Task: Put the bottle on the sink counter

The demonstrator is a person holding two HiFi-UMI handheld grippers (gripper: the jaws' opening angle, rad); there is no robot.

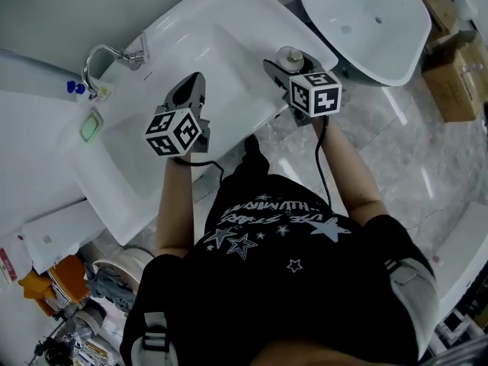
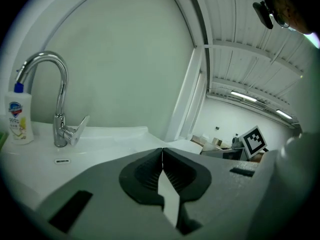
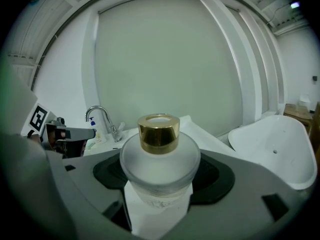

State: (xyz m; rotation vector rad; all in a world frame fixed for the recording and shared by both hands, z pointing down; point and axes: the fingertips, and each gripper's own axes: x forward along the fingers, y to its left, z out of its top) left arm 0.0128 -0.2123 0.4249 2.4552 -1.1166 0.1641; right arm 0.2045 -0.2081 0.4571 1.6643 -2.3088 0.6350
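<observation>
The white sink table [image 1: 255, 10] is bare along its right rim, beside the right tongs [image 1: 282, 67] clamped on the frosted glass bottle with a gold cap [image 1: 291, 55]. A curved chrome tap [image 1: 103, 54], a small white blue-capped bottle [image 1: 76, 88] and a green soap dish [image 1: 91, 126] crowd the far-left corner.

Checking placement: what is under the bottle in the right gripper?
White sink counter lies below the bottle held in the right gripper. The jaws hide its base, so contact is unclear.

We see the left gripper [image 1: 195, 82] over the sink [image 1: 229, 48], the bottle [image 1: 290, 54] between the right gripper [image 1: 284, 69]'s jaws at its right edge, the faucet [image 1: 101, 52] behind, far left.
</observation>
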